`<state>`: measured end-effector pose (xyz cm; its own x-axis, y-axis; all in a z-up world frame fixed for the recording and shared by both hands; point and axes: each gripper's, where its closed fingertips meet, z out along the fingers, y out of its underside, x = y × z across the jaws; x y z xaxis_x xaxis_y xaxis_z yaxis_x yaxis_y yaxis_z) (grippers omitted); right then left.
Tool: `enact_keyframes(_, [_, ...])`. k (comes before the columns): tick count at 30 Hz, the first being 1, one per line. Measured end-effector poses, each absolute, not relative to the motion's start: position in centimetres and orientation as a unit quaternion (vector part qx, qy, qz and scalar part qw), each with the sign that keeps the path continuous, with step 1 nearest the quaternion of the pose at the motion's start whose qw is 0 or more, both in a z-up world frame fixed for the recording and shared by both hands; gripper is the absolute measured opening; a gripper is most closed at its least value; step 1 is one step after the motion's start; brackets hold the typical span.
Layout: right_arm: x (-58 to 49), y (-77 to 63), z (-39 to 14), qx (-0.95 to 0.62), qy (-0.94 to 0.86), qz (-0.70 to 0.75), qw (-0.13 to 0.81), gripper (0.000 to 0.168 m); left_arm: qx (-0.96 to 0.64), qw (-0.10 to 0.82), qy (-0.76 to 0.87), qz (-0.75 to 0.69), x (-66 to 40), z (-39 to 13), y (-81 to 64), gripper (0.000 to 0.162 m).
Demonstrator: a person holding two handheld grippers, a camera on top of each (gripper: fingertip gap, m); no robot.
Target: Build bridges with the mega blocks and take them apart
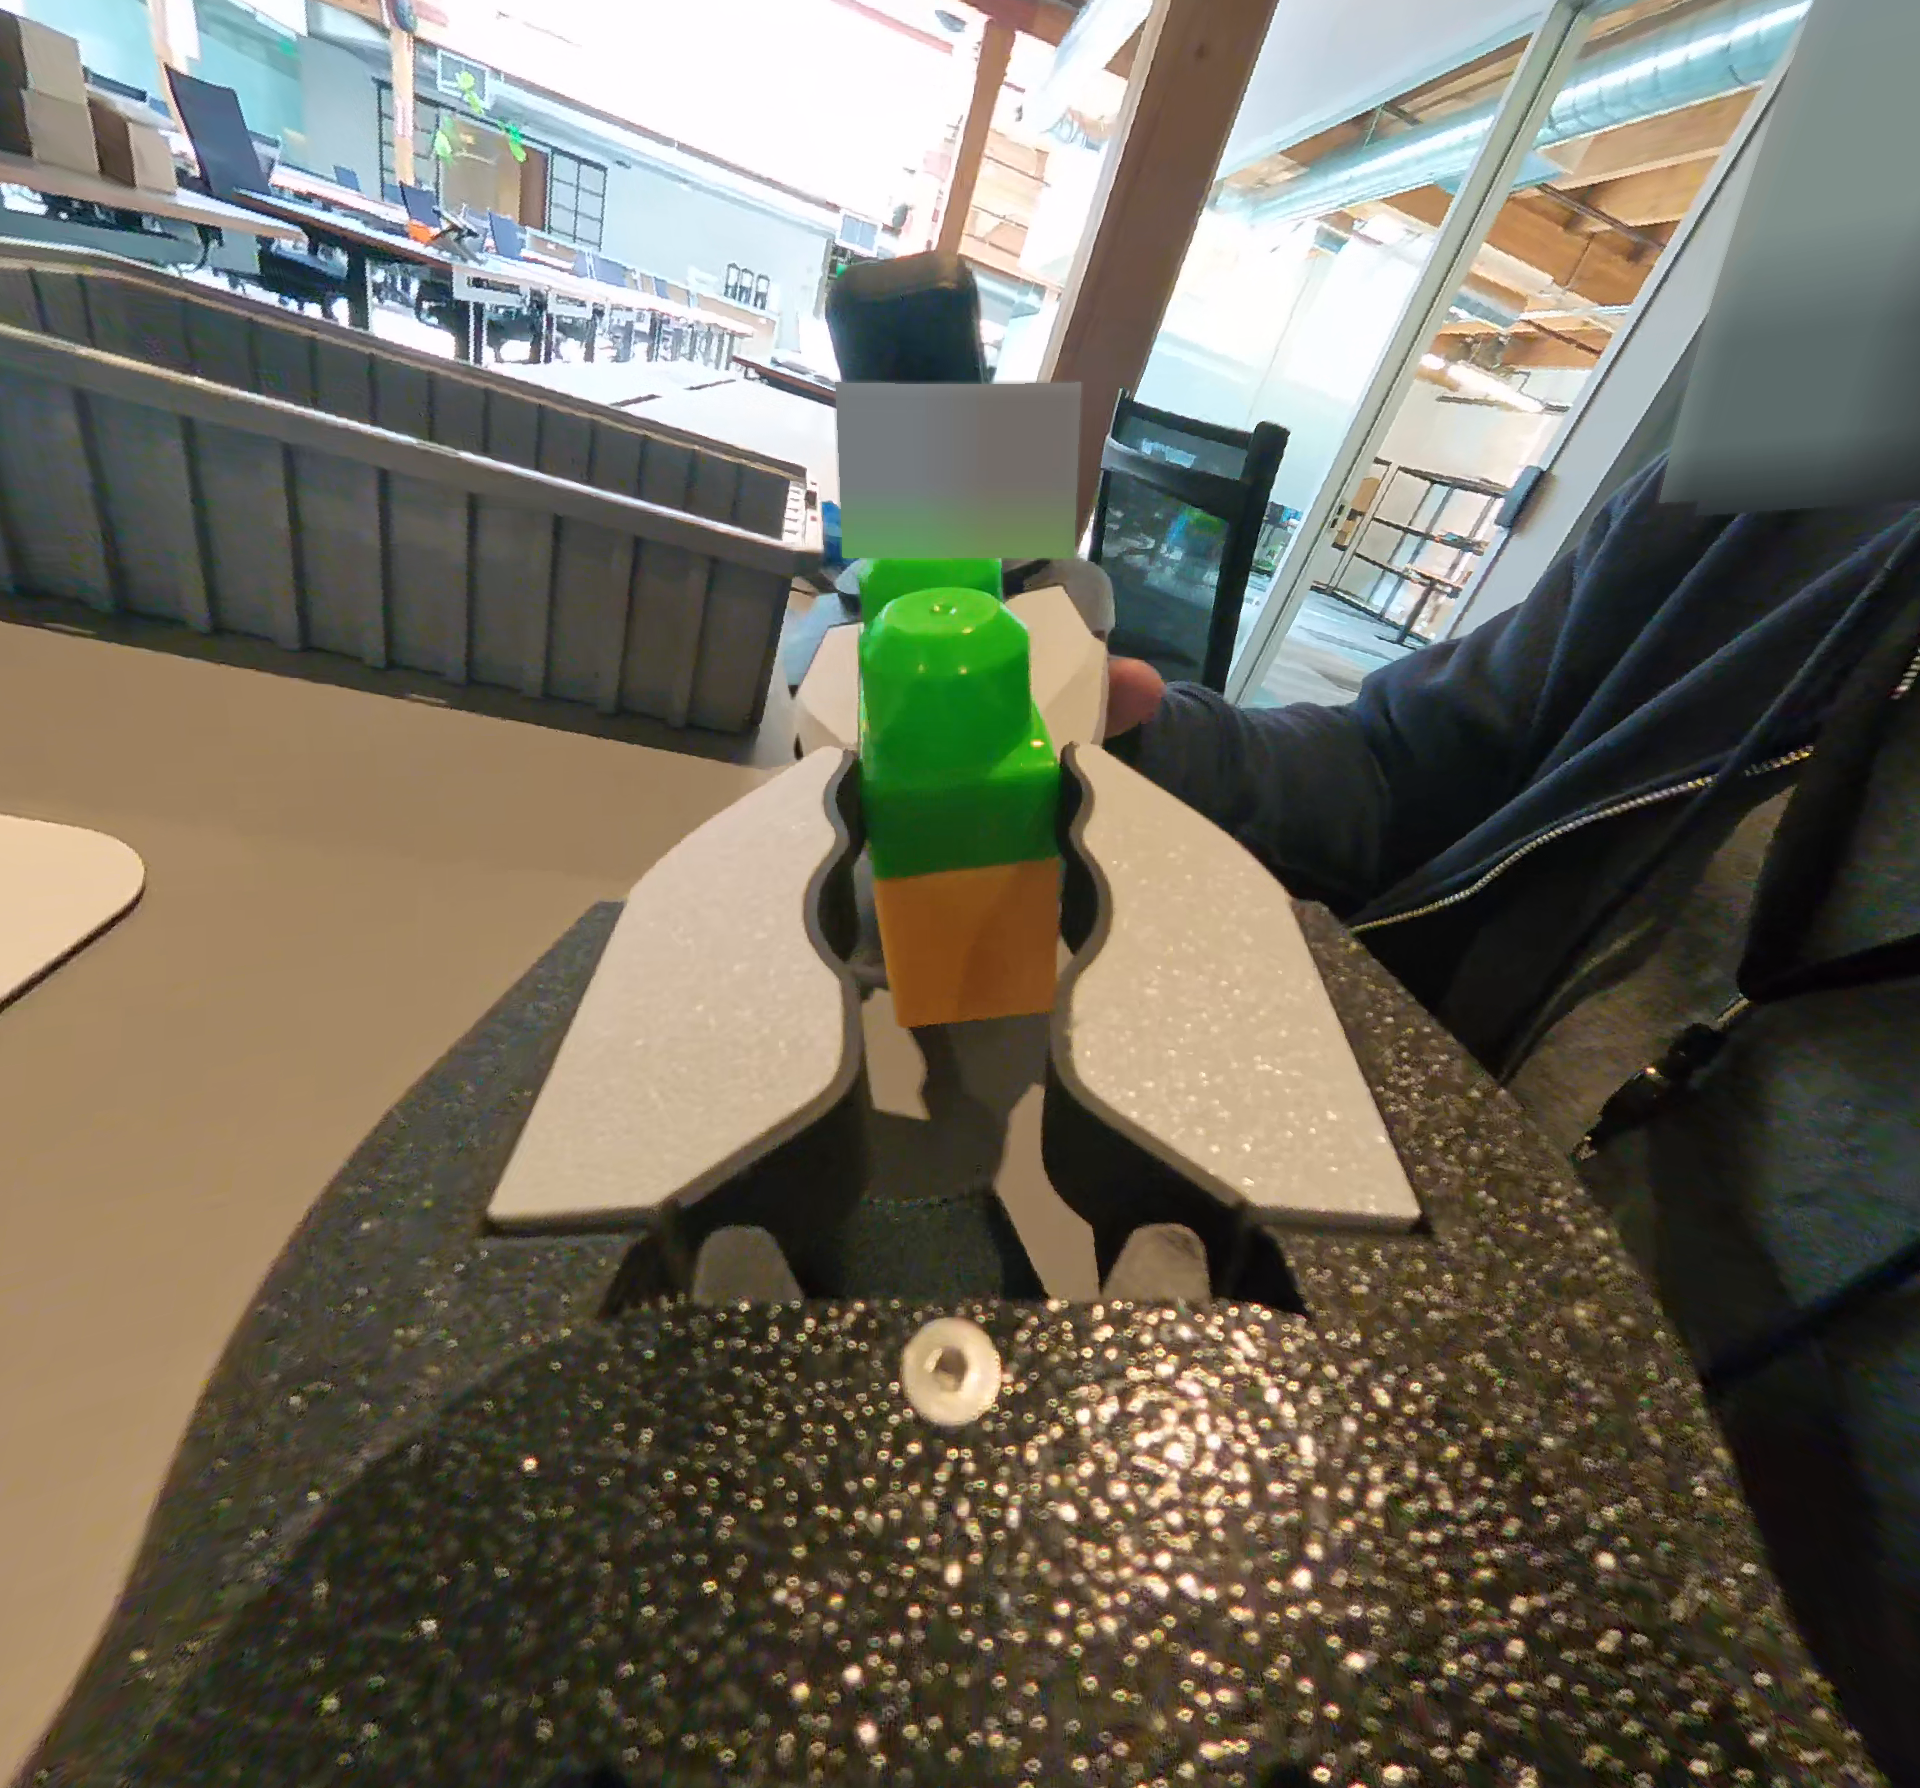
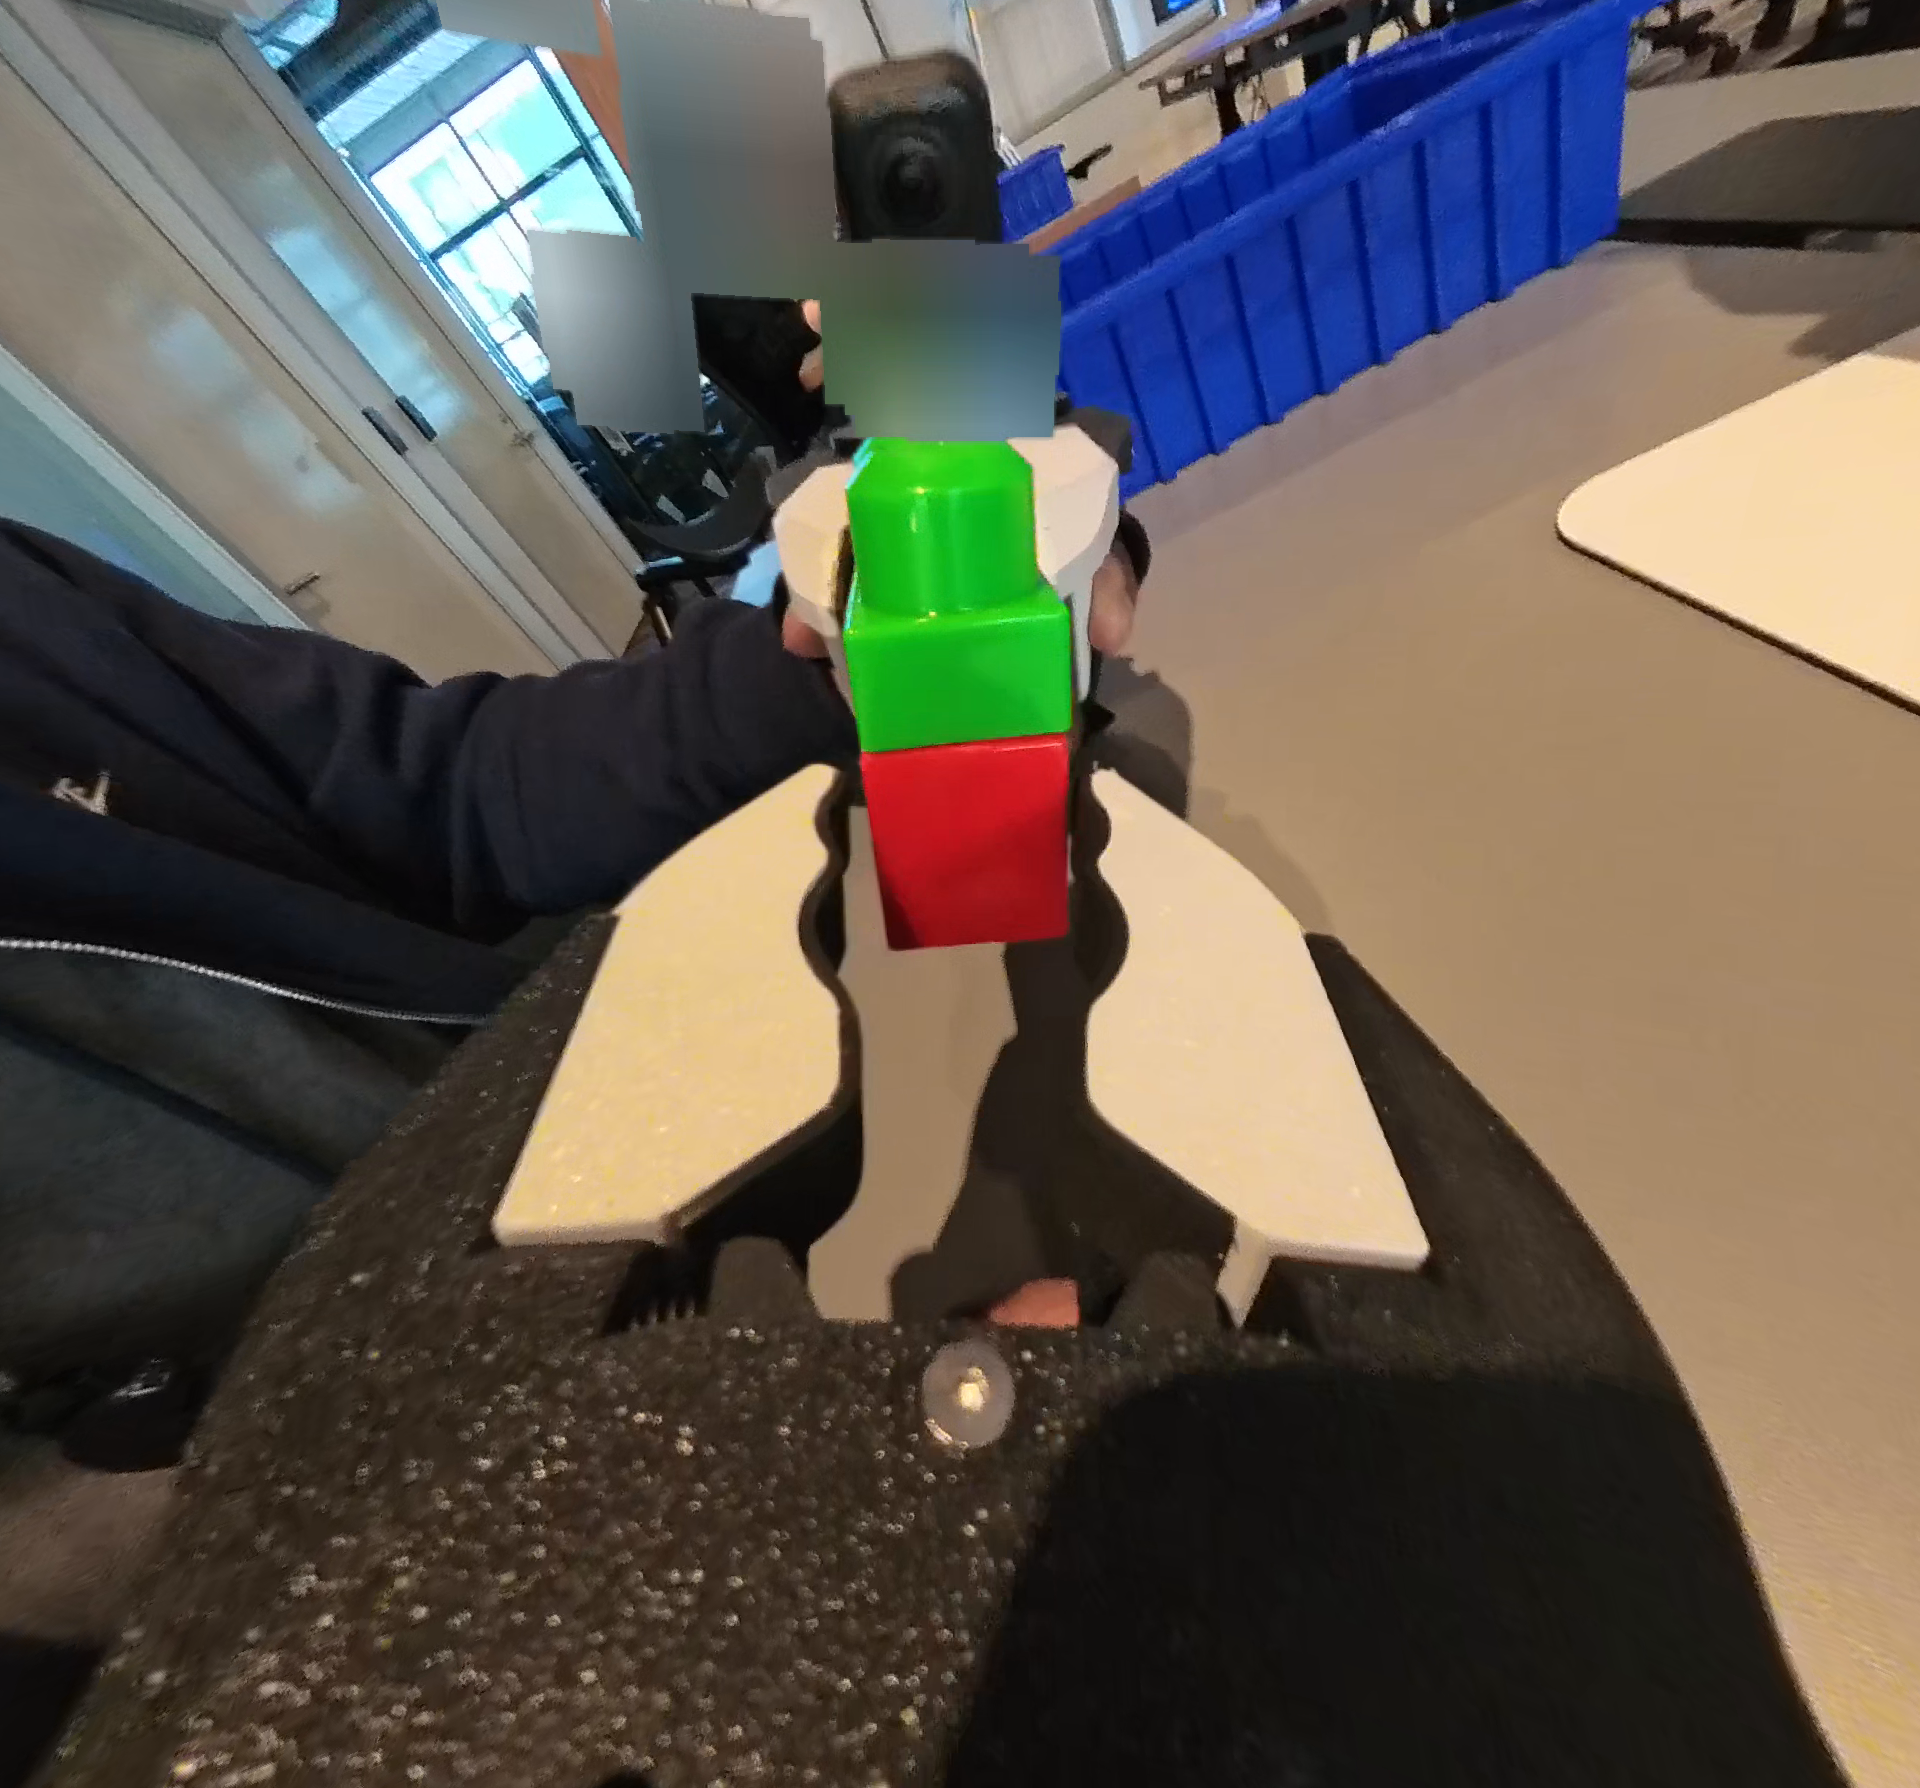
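Nearest, an orange plastic block [image 1: 966,938] is being clamped by the left gripper [image 1: 958,845], with a long green studded plastic block [image 1: 951,730] seated on top, its long axis running straight away towards the right gripper [image 2: 966,834]. That gripper is being closed on a red plastic block [image 2: 971,845] beneath the green block's far end. Everything is being held above the grey table [image 1: 312,907]. Farther off, a grey ribbed bin [image 1: 395,533] and a blue ribbed bin [image 2: 1351,284] are being seen side-on, contents hidden.
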<state>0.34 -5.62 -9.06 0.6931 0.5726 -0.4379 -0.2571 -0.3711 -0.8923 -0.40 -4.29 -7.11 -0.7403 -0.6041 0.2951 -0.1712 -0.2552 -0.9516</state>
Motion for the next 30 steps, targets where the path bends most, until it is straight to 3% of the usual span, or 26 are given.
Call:
enact_keyframes(9, [0.1, -6.0, -8.0, -0.723, -0.122, 0.371, 0.570, 0.045, -0.308, 0.154, 0.593, -0.728, -0.9, -6.8, -4.4, 0.035])
enact_keyframes(23, [-0.4, -5.6, -9.1, -0.750, -0.132, 0.337, 0.553, 0.036, -0.312, 0.138, 0.600, -0.724, -0.6, -7.6, -5.2, 0.035])
enact_keyframes(30, [0.6, -5.6, -8.2, -0.736, -0.099, 0.347, 0.572, 0.036, -0.357, 0.199, 0.497, -0.766, 0.2, -5.1, -0.9, 0.039])
